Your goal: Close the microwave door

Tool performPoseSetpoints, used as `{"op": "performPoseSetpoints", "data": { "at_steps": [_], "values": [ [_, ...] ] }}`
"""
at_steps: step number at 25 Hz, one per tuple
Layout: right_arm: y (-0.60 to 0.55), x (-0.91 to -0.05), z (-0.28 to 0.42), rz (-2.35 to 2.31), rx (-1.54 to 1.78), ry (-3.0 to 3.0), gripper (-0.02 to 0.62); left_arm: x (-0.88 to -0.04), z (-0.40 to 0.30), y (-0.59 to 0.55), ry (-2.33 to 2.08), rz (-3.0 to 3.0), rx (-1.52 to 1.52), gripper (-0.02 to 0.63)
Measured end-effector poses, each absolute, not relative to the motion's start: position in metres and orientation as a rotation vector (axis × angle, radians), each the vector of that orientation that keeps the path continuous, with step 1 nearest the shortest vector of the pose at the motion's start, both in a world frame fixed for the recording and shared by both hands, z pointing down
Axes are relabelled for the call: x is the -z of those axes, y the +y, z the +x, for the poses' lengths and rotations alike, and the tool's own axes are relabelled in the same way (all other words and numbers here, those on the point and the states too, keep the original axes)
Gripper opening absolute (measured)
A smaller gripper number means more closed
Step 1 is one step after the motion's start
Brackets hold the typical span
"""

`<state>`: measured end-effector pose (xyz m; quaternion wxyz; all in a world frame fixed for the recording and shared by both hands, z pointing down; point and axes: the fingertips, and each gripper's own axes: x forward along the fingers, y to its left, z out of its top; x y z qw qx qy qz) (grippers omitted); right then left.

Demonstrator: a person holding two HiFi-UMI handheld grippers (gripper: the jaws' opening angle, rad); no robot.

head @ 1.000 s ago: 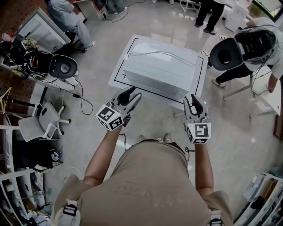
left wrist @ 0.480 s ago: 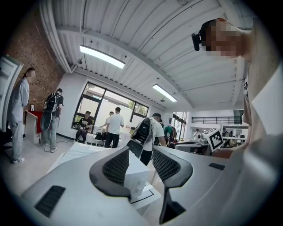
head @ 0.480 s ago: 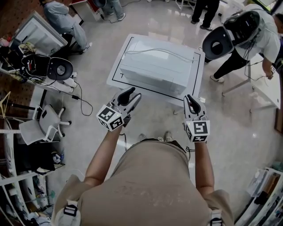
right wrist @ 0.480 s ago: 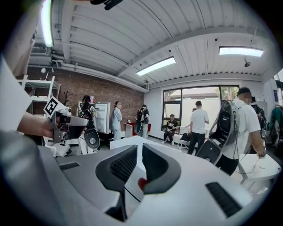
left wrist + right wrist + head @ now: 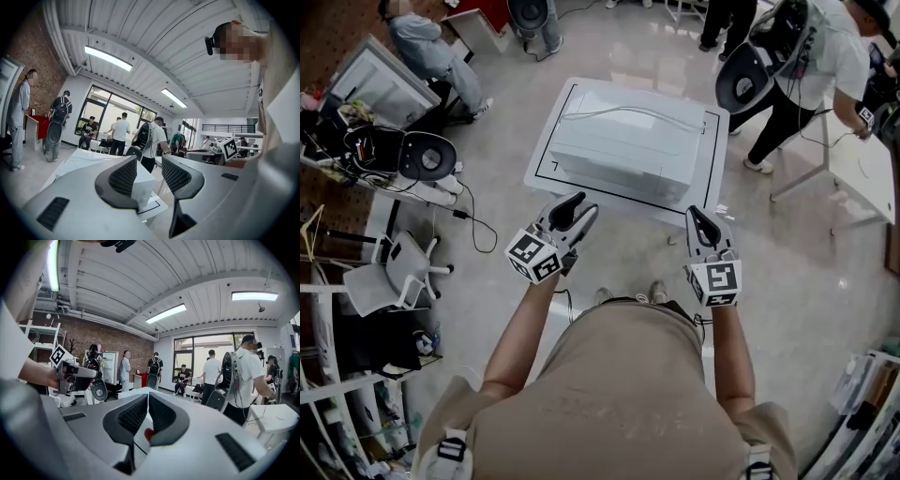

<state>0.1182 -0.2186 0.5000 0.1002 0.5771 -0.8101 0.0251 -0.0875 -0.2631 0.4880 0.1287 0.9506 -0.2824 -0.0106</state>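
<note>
**Mia:** Where is the microwave?

**Ben:** The white box-shaped microwave [image 5: 623, 145] sits on the white square bench with a thin black line drawn on it [image 5: 710, 183]. It fills most of the middle. A bare strip of bench shows along the near edge. A thin white cord [image 5: 619, 112] lies on top of the microwave.

**Mia:** Is its door open?

**Ben:** I cannot tell from above. I only see the top and a bit of the front side, which faces the person holding the claws.

**Mia:** What is the left claw [image 5: 582, 206] doing?

**Ben:** It is released. Its two jaws stand apart with nothing between them. It hangs in the air by the near edge of the bench and does not touch the microwave.

**Mia:** And the right claw [image 5: 701, 217]?

**Ben:** It is clenched. Its jaws are pressed together and grip nothing. It is up in the air by the near right corner of the bench, apart from the microwave.

**Mia:** Who else is there?

**Ben:** A person in a white shirt with a big black round pack [image 5: 806, 56] stands past the far right corner, on the shiny grey floor [image 5: 806, 272]. A light grey chair [image 5: 398, 267] stands off to the left.
</note>
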Motion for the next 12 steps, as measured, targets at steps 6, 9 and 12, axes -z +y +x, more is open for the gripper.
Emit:
{"op": "performPoseSetpoints", "data": {
  "at_steps": [6,9,12],
  "values": [
    [-0.215,-0.498,0.123,1.716,-0.066,-2.404,0.011,-0.490,-0.078,-0.263,-0.798,2.763,0.023,0.153],
    [-0.212,-0.495,0.127,1.718,-0.069,-2.415,0.011,-0.490,-0.070,-0.260,-0.785,2.764,0.019,0.153],
    [-0.209,-0.493,0.130,1.714,-0.071,-2.426,0.011,-0.490,-0.063,-0.255,-0.774,2.762,0.014,0.153]
  ]
}}
